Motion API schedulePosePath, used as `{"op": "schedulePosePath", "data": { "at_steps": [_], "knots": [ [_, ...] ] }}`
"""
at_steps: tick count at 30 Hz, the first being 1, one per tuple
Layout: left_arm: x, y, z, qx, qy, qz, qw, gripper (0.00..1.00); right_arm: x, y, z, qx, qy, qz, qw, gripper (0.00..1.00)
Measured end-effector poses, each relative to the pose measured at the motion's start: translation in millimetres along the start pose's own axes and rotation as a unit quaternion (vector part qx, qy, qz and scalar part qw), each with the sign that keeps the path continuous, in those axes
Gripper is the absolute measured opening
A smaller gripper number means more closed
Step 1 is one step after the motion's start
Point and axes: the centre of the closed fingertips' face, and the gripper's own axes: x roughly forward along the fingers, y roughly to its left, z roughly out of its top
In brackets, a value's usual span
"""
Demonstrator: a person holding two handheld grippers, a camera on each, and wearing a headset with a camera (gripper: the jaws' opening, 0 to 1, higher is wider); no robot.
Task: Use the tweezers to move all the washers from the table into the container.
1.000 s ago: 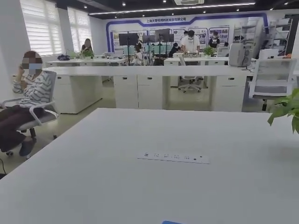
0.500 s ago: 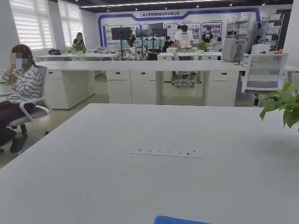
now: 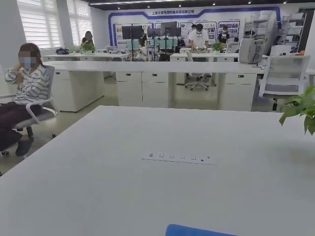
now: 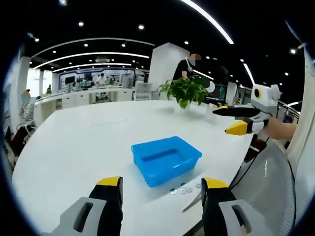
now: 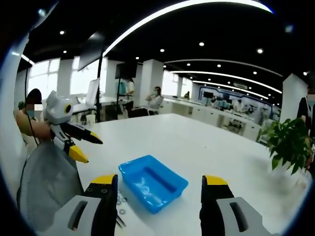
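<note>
A: What's biggest here?
B: The white table (image 3: 98, 187). A potted plant (image 4: 186, 91) stands on it, at 12 o'clock from the blue container (image 4: 166, 160) in the left gripper view.
A: And the container?
B: It rests flat on the table near the front edge. The head view catches its rim at 6 o'clock.
A: The grippers?
B: The left gripper (image 4: 162, 183) has its jaws spread wide and holds nothing. The right gripper (image 5: 160, 180) is the same, jaws wide apart and empty. In the left gripper view the right one hangs in the air at 2 o'clock from the container.
A: Smaller things?
B: A socket strip (image 3: 179, 158) is set into the table. The tweezers (image 4: 193, 202) lie on the table at 5 o'clock from the container. The washers (image 4: 183, 189) sit in a small cluster between the two, just beside the container.
</note>
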Motion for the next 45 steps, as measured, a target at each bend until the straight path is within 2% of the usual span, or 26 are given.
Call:
{"op": "schedulePosePath", "data": {
  "at_steps": [2, 7, 8, 9, 10, 14, 16, 17, 18, 21, 23, 27, 29, 34, 35, 37, 39, 40, 45],
  "knots": [
    [3.5, -3.4, -1.7, 0.023, 0.012, -0.007, 0.9996, 0.60, 4.5, 7.5, -3.2, 0.000, 0.006, 0.018, 0.9998, 0.62],
    [11.4, -13.3, -4.4, 0.038, 0.034, -0.038, 0.9980, 0.56, 13.2, 35.3, -18.0, -0.010, 0.038, 0.078, 0.9962, 0.50],
    [13.8, -14.6, -5.8, 0.043, 0.040, -0.043, 0.9973, 0.56, 13.7, 37.2, -19.6, -0.011, 0.041, 0.082, 0.9957, 0.48],
    [15.7, -16.2, -7.5, 0.047, 0.048, -0.050, 0.9965, 0.55, 14.9, 43.2, -24.9, -0.016, 0.053, 0.096, 0.9938, 0.46],
    [17.9, -19.3, -10.3, 0.051, 0.060, -0.062, 0.9950, 0.54, 15.6, 46.8, -27.5, -0.018, 0.058, 0.104, 0.9927, 0.45],
    [23.0, -27.1, -15.3, 0.079, 0.086, -0.089, 0.9892, 0.47, 19.4, 60.3, -39.2, -0.029, 0.079, 0.137, 0.9870, 0.40],
    [25.1, -31.1, -22.7, 0.100, 0.110, -0.106, 0.9832, 0.44, 21.0, 66.1, -45.2, -0.035, 0.092, 0.154, 0.9832, 0.39],
    [26.3, -34.4, -27.8, 0.110, 0.123, -0.120, 0.9790, 0.42, 21.3, 68.9, -47.8, -0.037, 0.098, 0.162, 0.9812, 0.38],
    [26.4, -36.5, -30.8, 0.113, 0.131, -0.128, 0.9767, 0.40, 22.3, 71.3, -50.5, -0.045, 0.104, 0.169, 0.9791, 0.38],
    [30.2, -36.6, -42.9, 0.146, 0.159, -0.139, 0.9665, 0.38, 23.3, 78.4, -57.6, -0.060, 0.120, 0.191, 0.9724, 0.35],
    [31.9, -39.7, -50.0, 0.150, 0.175, -0.149, 0.9618, 0.36, 24.3, 82.0, -61.9, -0.066, 0.128, 0.203, 0.9686, 0.32],
    [35.1, -45.3, -57.6, 0.151, 0.191, -0.163, 0.9561, 0.32, 25.3, 87.8, -69.7, -0.082, 0.145, 0.220, 0.9612, 0.28],
    [36.5, -46.5, -62.4, 0.155, 0.202, -0.170, 0.9519, 0.30, 25.6, 90.4, -74.3, -0.091, 0.154, 0.229, 0.9567, 0.26],
    [39.4, -49.7, -67.8, 0.153, 0.221, -0.187, 0.9450, 0.24, 26.2, 96.9, -89.7, -0.116, 0.183, 0.257, 0.9420, 0.22],
    [40.2, -49.9, -69.2, 0.160, 0.225, -0.189, 0.9425, 0.23, 26.4, 97.0, -91.5, -0.119, 0.186, 0.258, 0.9405, 0.21],
    [41.9, -51.3, -71.4, 0.170, 0.232, -0.194, 0.9379, 0.20, 27.0, 97.5, -98.5, -0.134, 0.200, 0.265, 0.9336, 0.20],
    [43.7, -52.4, -73.6, 0.185, 0.238, -0.200, 0.9323, 0.17, 26.0, 98.4, -107.6, -0.147, 0.221, 0.274, 0.9245, 0.19],
    [44.2, -52.1, -74.2, 0.189, 0.239, -0.200, 0.9312, 0.16, 28.9, 99.9, -109.2, -0.151, 0.219, 0.275, 0.9241, 0.18],
    [49.9, -48.0, -79.2, 0.229, 0.257, -0.202, 0.9170, 0.14, 33.0, 103.4, -118.9, -0.162, 0.235, 0.287, 0.9143, 0.17]
  ]
}}
